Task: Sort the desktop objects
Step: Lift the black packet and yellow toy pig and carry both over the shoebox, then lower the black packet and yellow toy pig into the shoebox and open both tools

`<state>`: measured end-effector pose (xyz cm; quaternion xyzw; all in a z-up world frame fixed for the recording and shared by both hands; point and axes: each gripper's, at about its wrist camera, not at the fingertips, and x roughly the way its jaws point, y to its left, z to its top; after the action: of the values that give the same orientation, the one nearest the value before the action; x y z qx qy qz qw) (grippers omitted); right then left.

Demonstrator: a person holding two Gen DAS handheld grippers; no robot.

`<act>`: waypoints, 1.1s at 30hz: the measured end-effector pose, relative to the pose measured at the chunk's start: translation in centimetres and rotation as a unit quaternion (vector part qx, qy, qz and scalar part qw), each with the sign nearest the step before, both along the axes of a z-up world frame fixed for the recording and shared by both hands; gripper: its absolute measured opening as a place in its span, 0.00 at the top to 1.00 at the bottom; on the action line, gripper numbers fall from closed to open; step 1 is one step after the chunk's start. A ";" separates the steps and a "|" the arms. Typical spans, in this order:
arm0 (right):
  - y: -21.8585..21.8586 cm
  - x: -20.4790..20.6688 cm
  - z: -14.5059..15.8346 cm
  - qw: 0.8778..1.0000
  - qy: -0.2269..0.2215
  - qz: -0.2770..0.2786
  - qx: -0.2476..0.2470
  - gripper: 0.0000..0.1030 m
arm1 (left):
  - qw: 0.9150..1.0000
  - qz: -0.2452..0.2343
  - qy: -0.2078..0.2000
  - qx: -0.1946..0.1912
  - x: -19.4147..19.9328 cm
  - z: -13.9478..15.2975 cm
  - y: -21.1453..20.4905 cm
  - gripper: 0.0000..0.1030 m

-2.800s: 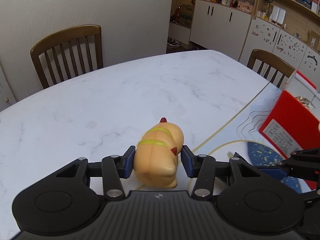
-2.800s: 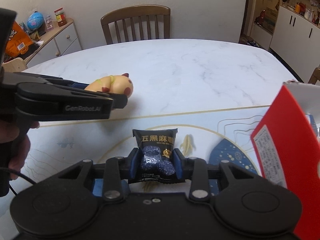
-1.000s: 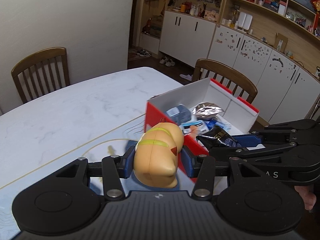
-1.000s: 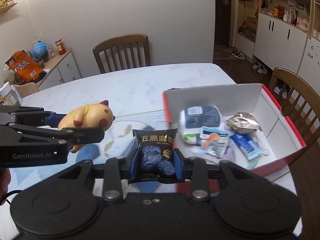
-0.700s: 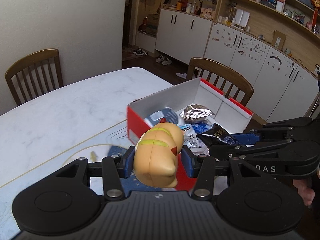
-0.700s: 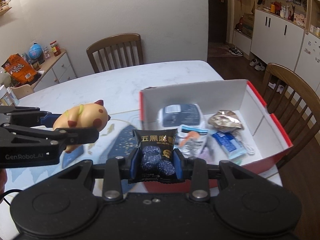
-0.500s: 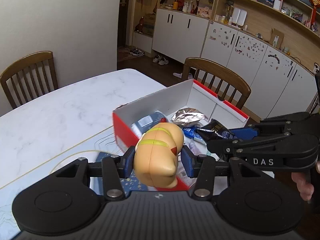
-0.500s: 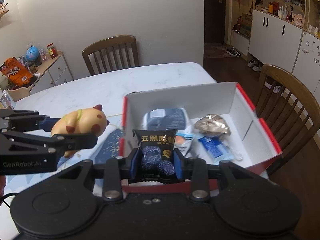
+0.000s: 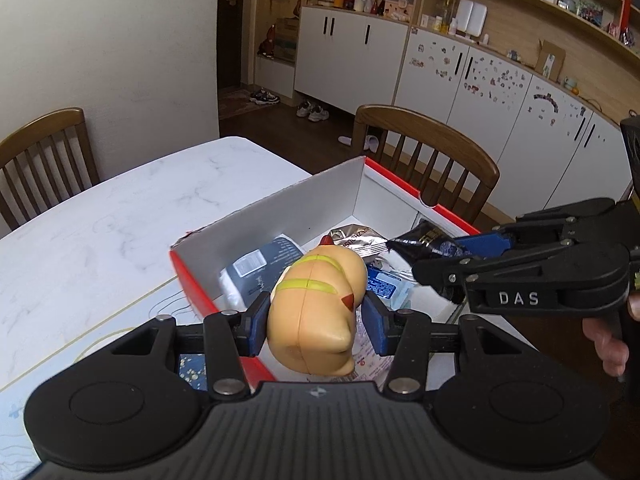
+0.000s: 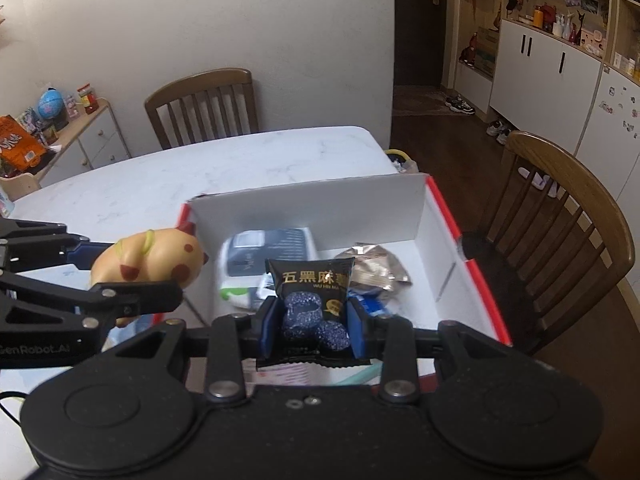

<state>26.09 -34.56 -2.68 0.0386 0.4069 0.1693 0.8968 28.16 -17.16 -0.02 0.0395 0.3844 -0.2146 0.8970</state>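
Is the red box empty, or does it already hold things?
Not empty: the red box already holds a silver pouch, a grey-white pack and a blue packet.

I count 2 grippers, mine: left gripper (image 9: pixel 316 322), right gripper (image 10: pixel 312 322). 1 toy pig (image 9: pixel 316 312), 1 black snack pack (image 10: pixel 312 304), 1 red box (image 10: pixel 444 232), 2 chairs (image 10: pixel 204 108).

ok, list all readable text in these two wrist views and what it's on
"DAS": side of the right hand-held gripper.
"GenRobot.AI", first letter cut off by the frame edge: side of the left hand-held gripper.
"五黑麻", last character hidden, "WU HEI MA" below: black snack packet.
Labels on box contents, cabinet stickers: too small to read.
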 end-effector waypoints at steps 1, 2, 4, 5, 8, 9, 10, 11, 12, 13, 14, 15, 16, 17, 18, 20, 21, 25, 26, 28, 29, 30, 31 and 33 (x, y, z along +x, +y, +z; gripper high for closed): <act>-0.3 0.3 -0.2 1.000 0.000 -0.001 -0.004 0.67 | 1.000 -0.001 0.002 0.003 0.3 -0.2 -0.3 0.55; -0.6 0.6 -0.4 1.000 0.001 -0.002 -0.007 0.67 | 1.000 -0.002 0.004 0.006 0.6 -0.4 -0.6 0.55; -1.2 1.2 -1.0 1.000 0.005 -0.003 -0.012 0.67 | 1.000 -0.002 0.008 0.011 1.1 -0.9 -1.2 0.55; -1.5 1.5 -1.2 1.000 0.007 -0.003 -0.013 0.67 | 1.000 -0.003 0.010 0.013 1.3 -1.1 -1.4 0.55; -2.1 2.2 -1.9 1.000 0.011 -0.004 -0.019 0.67 | 1.000 -0.005 0.015 0.023 2.1 -1.9 -2.2 0.54; -2.3 2.4 -2.1 1.000 0.013 -0.004 -0.020 0.67 | 1.000 -0.004 0.018 0.025 2.4 -2.2 -2.3 0.54; -2.4 2.7 -2.4 1.000 0.014 -0.004 -0.022 0.67 | 0.999 -0.003 0.021 0.028 2.7 -2.5 -2.5 0.54; -2.5 3.0 -2.6 1.000 0.016 -0.005 -0.024 0.67 | 0.999 -0.002 0.025 0.029 3.1 -2.8 -2.7 0.55; -2.5 3.2 -2.8 1.000 0.019 -0.003 -0.025 0.67 | 0.999 -0.003 0.028 0.030 3.4 -3.0 -2.8 0.55; -2.6 3.5 -3.1 0.999 0.020 0.001 -0.027 0.67 | 0.999 -0.003 0.030 0.032 3.6 -3.3 -2.9 0.54; -2.5 3.7 -3.3 0.999 0.021 0.003 -0.030 0.67 | 0.999 -0.002 0.033 0.035 3.9 -3.6 -3.1 0.54; -2.4 3.9 -3.5 0.999 0.024 0.005 -0.032 0.67 | 0.999 -0.002 0.037 0.036 4.2 -3.9 -3.2 0.54; -2.3 4.1 -3.7 0.999 0.026 0.008 -0.032 0.67 | 0.998 -0.002 0.041 0.037 4.4 -4.2 -3.3 0.54; -2.3 4.3 -3.9 0.999 0.029 0.011 -0.032 0.67 | 0.998 0.000 0.044 0.039 4.7 -4.4 -3.4 0.54; -2.2 4.5 -4.0 0.999 0.030 0.012 -0.031 0.67 | 0.998 0.001 0.047 0.040 5.0 -4.7 -3.4 0.54; -2.1 4.7 -4.3 0.999 0.034 0.021 -0.030 0.67 | 0.998 0.002 0.054 0.041 5.5 -5.1 -3.5 0.54; -2.0 4.9 -4.5 0.999 0.036 0.025 -0.031 0.67 | 0.997 0.003 0.056 0.044 5.7 -5.3 -3.5 0.54; -1.1 5.0 -5.1 0.997 0.041 0.044 -0.039 0.67 | 0.996 0.009 0.068 0.050 6.9 -6.1 -3.5 0.54; -0.9 5.1 -5.3 0.997 0.044 0.048 -0.040 0.67 | 0.996 0.010 0.069 0.053 7.0 -6.3 -3.5 0.54; -0.5 5.3 -5.6 0.996 0.047 0.057 -0.042 0.67 | 0.996 0.006 0.072 0.058 7.4 -6.7 -3.7 0.54; -0.3 5.4 -5.8 0.996 0.049 0.061 -0.044 0.67 | 0.995 0.005 0.073 0.061 7.5 -6.9 -3.8 0.54; -0.2 5.6 -6.0 0.996 0.052 0.063 -0.047 0.67 | 0.995 0.004 0.075 0.063 7.6 -7.0 -3.9 0.54; 0.0 5.6 -6.3 0.995 0.055 0.066 -0.049 0.67 | 0.995 0.001 0.077 0.065 7.8 -7.2 -4.1 0.54; 0.2 5.9 -6.7 0.994 0.060 0.073 -0.051 0.67 | 0.994 -0.002 0.079 0.069 8.0 -7.4 -4.3 0.54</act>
<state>31.96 -34.35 -9.34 -0.0270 0.4696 0.2102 0.8571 36.18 -21.43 -7.44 0.0857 0.4675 -0.1920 0.8586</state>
